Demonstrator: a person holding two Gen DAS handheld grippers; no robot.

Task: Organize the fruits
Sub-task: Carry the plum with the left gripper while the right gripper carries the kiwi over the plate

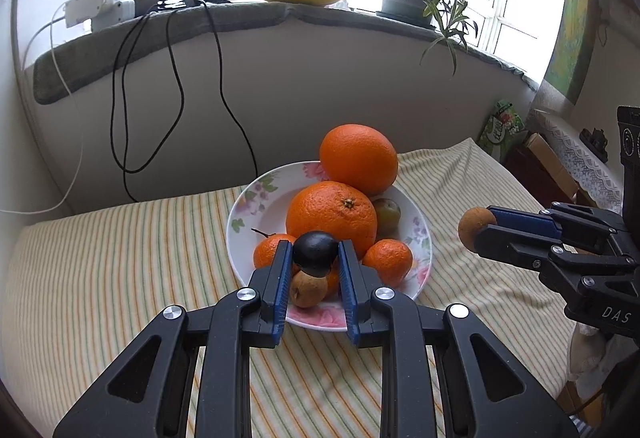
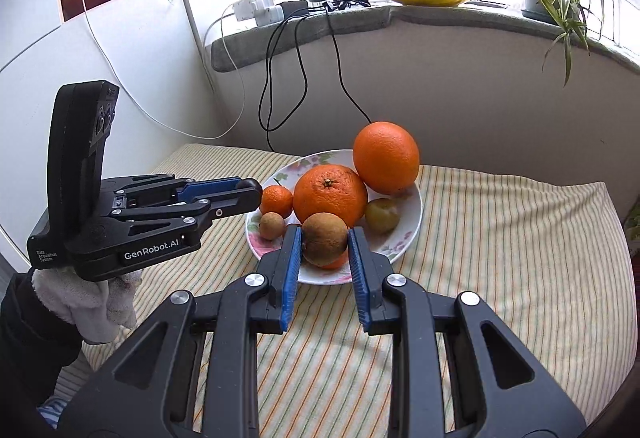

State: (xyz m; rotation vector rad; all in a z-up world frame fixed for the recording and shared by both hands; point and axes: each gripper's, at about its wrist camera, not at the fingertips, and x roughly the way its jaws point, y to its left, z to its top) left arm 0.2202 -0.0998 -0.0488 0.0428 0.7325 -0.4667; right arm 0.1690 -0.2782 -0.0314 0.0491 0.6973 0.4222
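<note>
Risk: the heaped shallow floral porcelain plate [image 1: 240,214] offers little free room, so smooth round fruit may roll onto the striped cloth [image 1: 120,258]. Left gripper [image 1: 314,258] clenched on a glossy dark plum [image 1: 315,248], right gripper [image 2: 325,244] on a matte, rough brown fruit [image 2: 324,243], both held just before the plate.

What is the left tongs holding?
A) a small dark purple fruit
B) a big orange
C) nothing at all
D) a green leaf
A: the left tongs are shut on a small dark plum, pinched between the blue pads in front of the flowered plate, while the big oranges sit on the plate.
</note>
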